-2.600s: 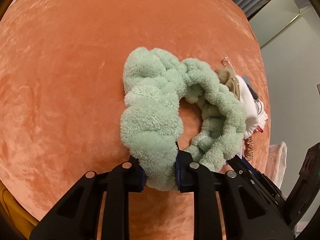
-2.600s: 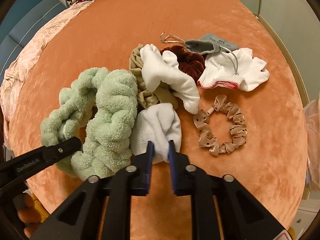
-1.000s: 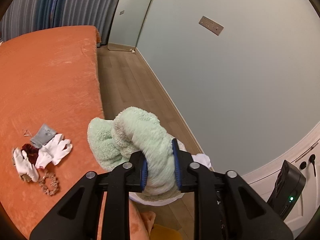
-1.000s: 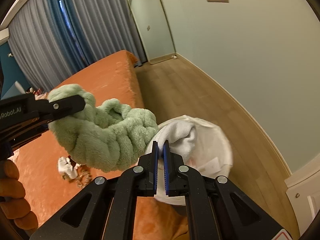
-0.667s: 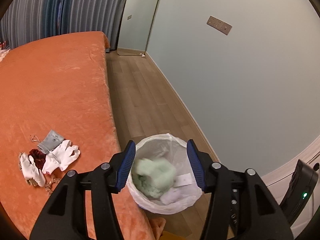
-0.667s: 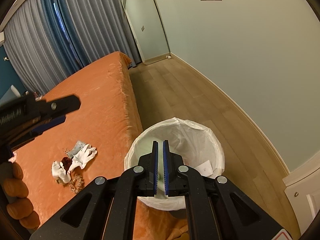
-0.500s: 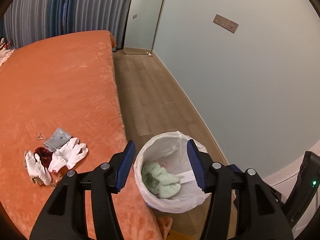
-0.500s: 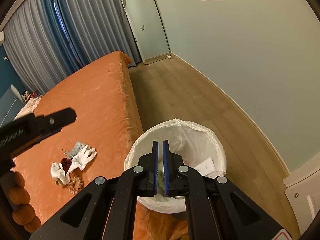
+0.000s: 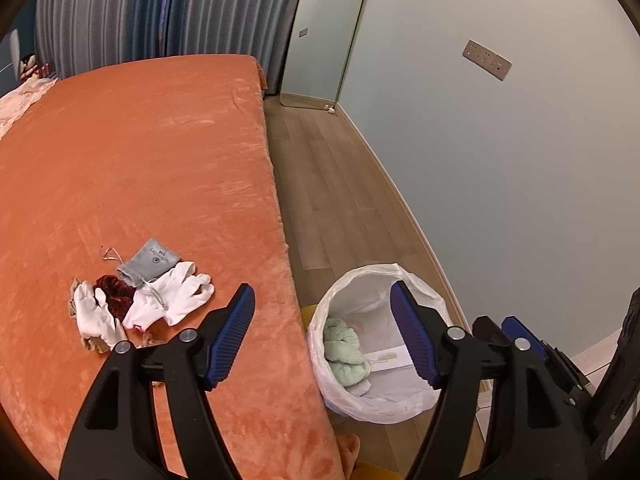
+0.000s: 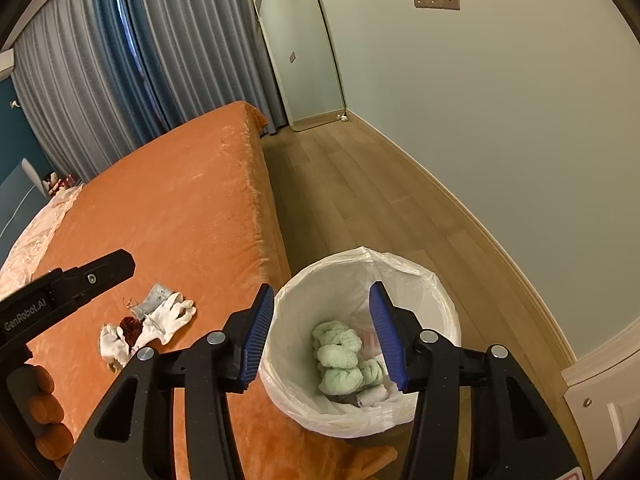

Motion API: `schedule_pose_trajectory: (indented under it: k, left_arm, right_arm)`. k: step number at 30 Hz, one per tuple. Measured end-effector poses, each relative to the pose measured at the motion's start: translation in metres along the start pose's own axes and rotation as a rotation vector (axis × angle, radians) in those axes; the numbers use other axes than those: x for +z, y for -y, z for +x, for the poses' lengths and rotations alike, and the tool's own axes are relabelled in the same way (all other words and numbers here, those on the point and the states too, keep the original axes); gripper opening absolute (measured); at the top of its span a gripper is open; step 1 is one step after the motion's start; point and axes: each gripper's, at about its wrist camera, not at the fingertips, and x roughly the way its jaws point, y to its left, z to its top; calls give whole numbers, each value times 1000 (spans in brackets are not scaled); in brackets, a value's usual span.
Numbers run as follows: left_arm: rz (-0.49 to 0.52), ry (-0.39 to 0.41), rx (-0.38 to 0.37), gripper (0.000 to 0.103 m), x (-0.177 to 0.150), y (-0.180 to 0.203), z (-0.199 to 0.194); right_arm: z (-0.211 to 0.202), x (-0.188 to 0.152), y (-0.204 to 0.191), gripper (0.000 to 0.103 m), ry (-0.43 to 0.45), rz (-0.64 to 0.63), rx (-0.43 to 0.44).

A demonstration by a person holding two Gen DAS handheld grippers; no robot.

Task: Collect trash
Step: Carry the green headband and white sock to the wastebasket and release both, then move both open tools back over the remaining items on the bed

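Observation:
A white-lined trash bin (image 9: 376, 276) (image 10: 400, 264) stands on the floor against the bed's side. Inside it lie the fluffy green headband (image 9: 346, 350) (image 10: 338, 356) and a white cloth (image 10: 376, 394). My right gripper (image 10: 321, 286) hangs right above the bin, jaws opening, nothing between them. My left gripper (image 9: 321, 286) is over the bed's edge and the bin, jaws opening and empty. On the bed sits a small pile: white gloves (image 9: 176, 300) (image 10: 168, 316), a grey pouch (image 9: 154, 258), a dark red scrunchie (image 9: 114, 288).
The bed's orange blanket (image 9: 140, 160) fills the left. Wooden floor (image 9: 332, 200) runs between bed and pale wall to a leaning mirror (image 10: 300, 48). A finger of the left gripper (image 10: 108, 266) and a person's hand (image 10: 40, 400) show at the left.
Both grippers carried their loads from the bed to above the bin. The left opened and the green headband fell in. The right then opened and its white cloth dropped in too.

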Motion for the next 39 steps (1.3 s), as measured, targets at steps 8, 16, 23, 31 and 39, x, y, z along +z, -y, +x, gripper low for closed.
schedule_pose_trajectory:
  k: [8, 16, 23, 31, 39]
  left_arm:
    - [-40, -3, 23, 68, -10, -25, -6]
    - [-75, -23, 71, 69, -27, -61, -6]
    - [-151, -29, 115, 69, -38, -114, -14]
    - [-247, -50, 190, 69, -57, -182, -19]
    - [-338, -85, 244, 72, -82, -239, -20]
  right_arm:
    - [-3, -3, -6, 49, -6, -5, -4]
    - [0, -17, -34, 55, -25, -45, 13]
    - [3, -26, -67, 59, -42, -89, 41]
    - [16, -45, -110, 59, -88, -144, 84]
    - [36, -73, -160, 59, -153, -202, 122]
